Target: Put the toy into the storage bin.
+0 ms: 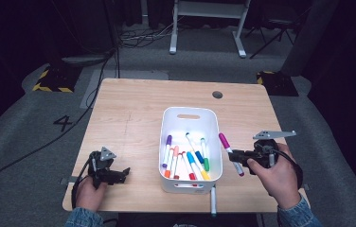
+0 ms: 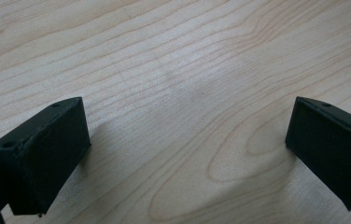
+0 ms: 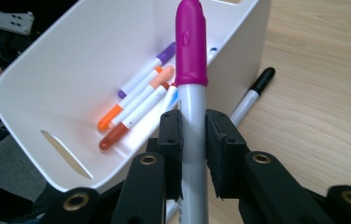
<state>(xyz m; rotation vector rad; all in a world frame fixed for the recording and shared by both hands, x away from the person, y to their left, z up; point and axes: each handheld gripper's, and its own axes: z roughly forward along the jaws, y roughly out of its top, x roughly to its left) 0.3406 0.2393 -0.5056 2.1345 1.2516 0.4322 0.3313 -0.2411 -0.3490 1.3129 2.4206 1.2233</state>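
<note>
1. Standing by the wooden table (image 1: 133, 113), I see the white bin (image 1: 190, 182) of markers between both tongs, nearer the right one.
2. The right tongs (image 1: 236, 156) are clenched on the magenta-capped marker (image 1: 230, 152), its long axis crossing the jaws, cap end toward the bin's rim.
3. The left tongs (image 1: 125, 173) rest released over bare wood, well apart.
4. A black-capped marker (image 3: 253, 93) lies beyond the bin.

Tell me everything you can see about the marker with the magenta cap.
The marker with the magenta cap has a light grey, smooth, plastic-looking barrel and a rounded cap, which is on. The right gripper is shut on its barrel below the cap. In the high view it lies slanted just right of the white plastic bin, cap pointing away from the person, apparently lifted off the wooden table.
</note>
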